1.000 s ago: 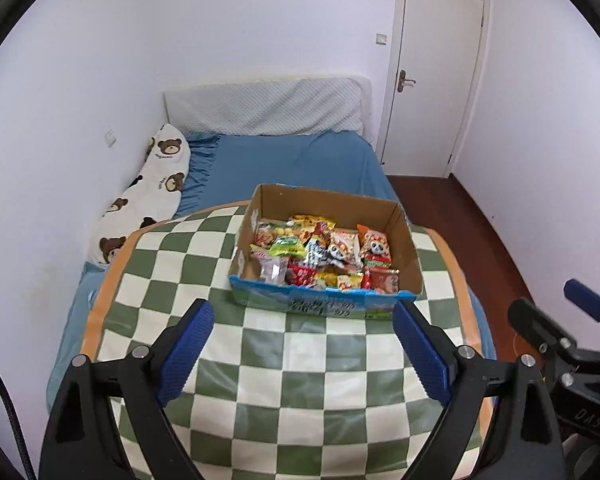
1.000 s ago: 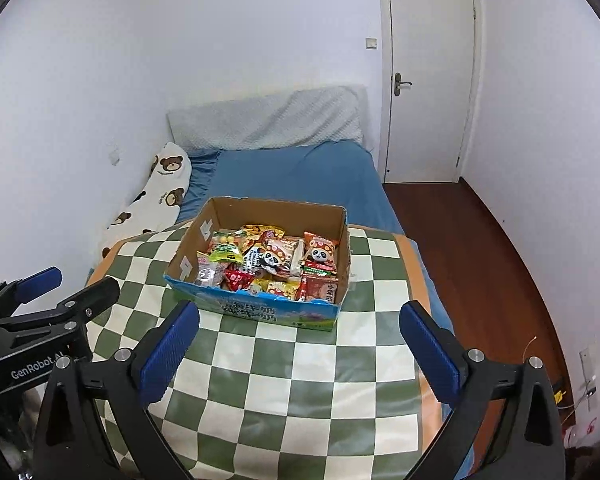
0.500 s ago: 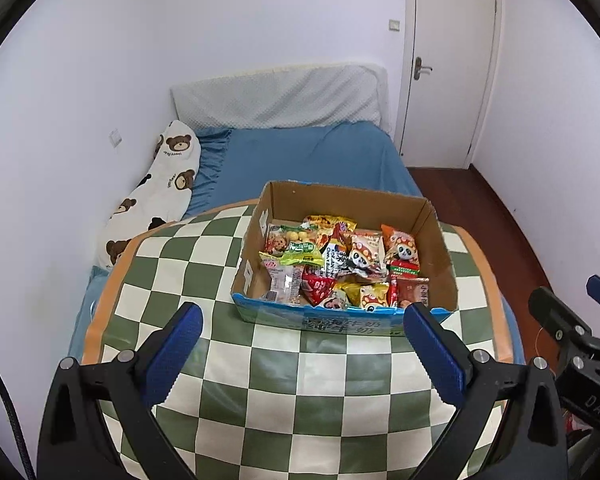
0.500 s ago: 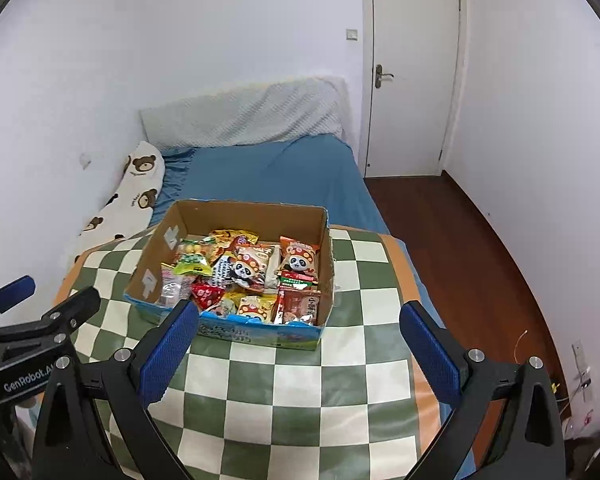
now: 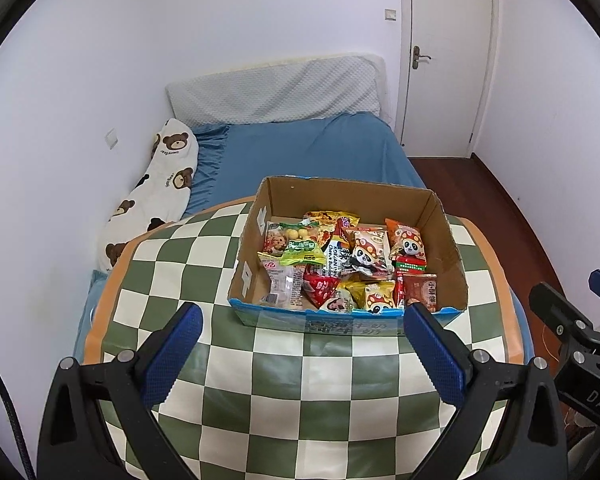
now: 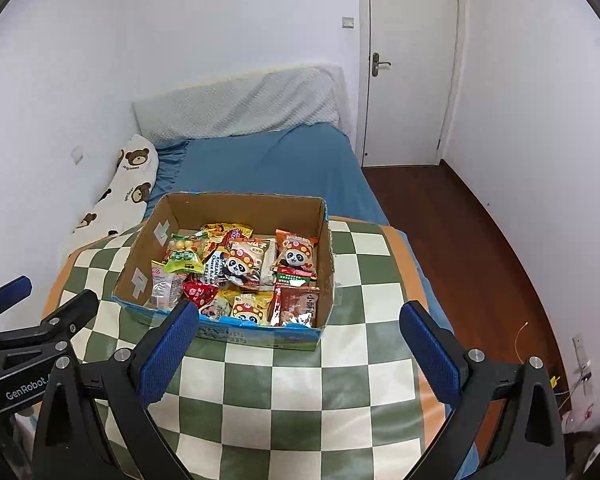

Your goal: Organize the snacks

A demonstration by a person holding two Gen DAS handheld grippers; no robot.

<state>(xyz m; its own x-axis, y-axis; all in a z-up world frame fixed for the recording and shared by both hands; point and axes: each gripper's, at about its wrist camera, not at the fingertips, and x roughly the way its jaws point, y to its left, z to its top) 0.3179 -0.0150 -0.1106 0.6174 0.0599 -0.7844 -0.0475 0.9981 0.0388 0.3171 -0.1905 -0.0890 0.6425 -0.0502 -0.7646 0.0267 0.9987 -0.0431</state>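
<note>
An open cardboard box (image 5: 444, 224) holding several colourful snack packets (image 5: 352, 264) sits on a green-and-white checkered table (image 5: 300, 380). My left gripper (image 5: 300, 344) is open and empty, held above the table just in front of the box. In the right wrist view the same box (image 6: 324, 232) with its snack packets (image 6: 240, 272) lies ahead and a little left. My right gripper (image 6: 298, 340) is open and empty, near the box's front right corner. Each gripper shows at the edge of the other's view.
A bed with a blue sheet (image 5: 308, 148) stands behind the table, with a bear-print pillow (image 5: 156, 196) along the left wall. A white door (image 5: 448, 56) is at the back right. Dark wood floor (image 6: 472, 248) runs along the right side of the table.
Both grippers have risen and drawn closer to the box, which now looks larger and is seen more from above. Both stay open and empty.
</note>
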